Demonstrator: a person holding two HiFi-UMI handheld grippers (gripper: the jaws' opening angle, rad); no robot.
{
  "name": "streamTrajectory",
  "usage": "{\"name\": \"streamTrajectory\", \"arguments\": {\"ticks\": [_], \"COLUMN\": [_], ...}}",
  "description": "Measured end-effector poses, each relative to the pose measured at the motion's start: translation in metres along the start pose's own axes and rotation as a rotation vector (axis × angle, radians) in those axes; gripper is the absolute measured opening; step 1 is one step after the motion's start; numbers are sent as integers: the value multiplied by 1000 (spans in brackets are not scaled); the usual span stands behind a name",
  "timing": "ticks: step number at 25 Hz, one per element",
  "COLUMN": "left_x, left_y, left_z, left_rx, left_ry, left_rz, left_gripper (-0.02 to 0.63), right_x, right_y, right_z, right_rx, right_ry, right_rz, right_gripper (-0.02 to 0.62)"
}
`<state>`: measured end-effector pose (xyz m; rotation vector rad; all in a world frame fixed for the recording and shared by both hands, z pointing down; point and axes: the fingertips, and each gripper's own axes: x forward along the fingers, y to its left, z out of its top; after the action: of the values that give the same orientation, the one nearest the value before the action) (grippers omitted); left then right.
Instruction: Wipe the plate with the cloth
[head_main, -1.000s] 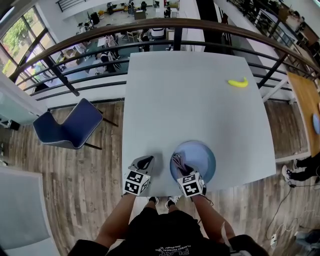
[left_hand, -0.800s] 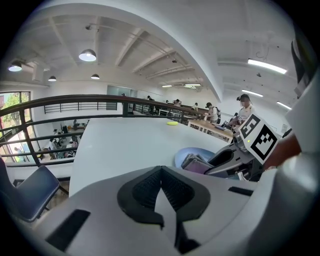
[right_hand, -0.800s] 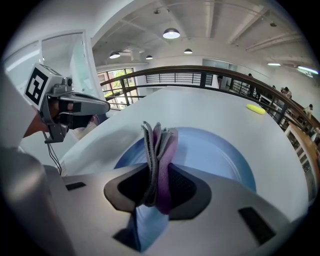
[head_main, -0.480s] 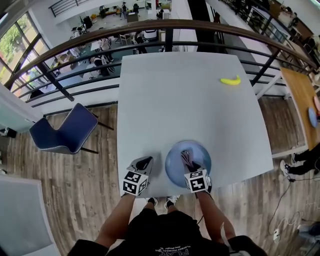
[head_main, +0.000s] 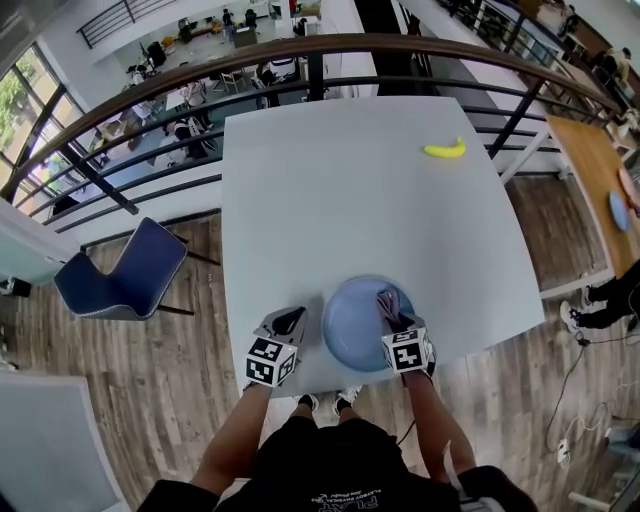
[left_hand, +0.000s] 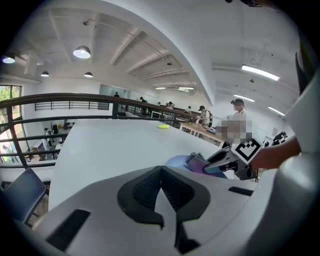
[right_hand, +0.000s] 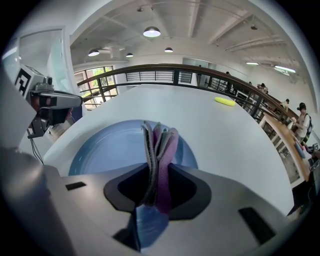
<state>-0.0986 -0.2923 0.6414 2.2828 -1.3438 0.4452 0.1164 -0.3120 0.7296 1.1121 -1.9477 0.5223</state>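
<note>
The right gripper (head_main: 389, 308) is clamped on a folded grey-and-purple cloth (right_hand: 159, 149). Its two jaws pinch the bunched folds, which stick out ahead of them, while a blue corner hangs behind the grip. The cloth's free end lies over the right part of a round pale blue plate (head_main: 348, 328), but whether it actually presses on the plate is hard to say. The plate sits near the front edge of a white square table (head_main: 350, 190), right in front of the person. The left gripper (head_main: 291, 320) has its jaws together with nothing between them. It rests low over the table just to the left of the plate, near its rim but apart from it, with the tips pointing forward and slightly toward the plate. Both bare forearms (head_main: 236, 438) reach out from a black-clad body, elbows close in, with one gripper on each side of the plate. Far across the tabletop, toward its back right corner, lies a small yellow banana-shaped object (head_main: 444, 150), well apart from everything else. A blue chair (head_main: 124, 276) stands on the wooden plank floor (head_main: 180, 380) to the left of the table. A dark curved railing (head_main: 200, 88) runs behind the table, with a lower level of desks and seated people visible beyond it. A wooden table (head_main: 592, 165) stands off to the right.
</note>
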Motion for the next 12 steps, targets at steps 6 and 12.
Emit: {"name": "streamTrajectory", "arguments": {"ticks": [6, 12], "left_x": [-1, -1], "left_y": [0, 4], "left_z": [-1, -4], "left_rx": [-8, -13], "left_ry": [7, 18], "left_rz": [-9, 1], "left_gripper": [12, 12], "right_x": [-1, -7], "right_y": [-21, -21], "right_z": [-3, 0], "right_rx": [38, 51], "right_ry": [-19, -8], "right_rz": [-42, -44], "right_gripper": [117, 117]}}
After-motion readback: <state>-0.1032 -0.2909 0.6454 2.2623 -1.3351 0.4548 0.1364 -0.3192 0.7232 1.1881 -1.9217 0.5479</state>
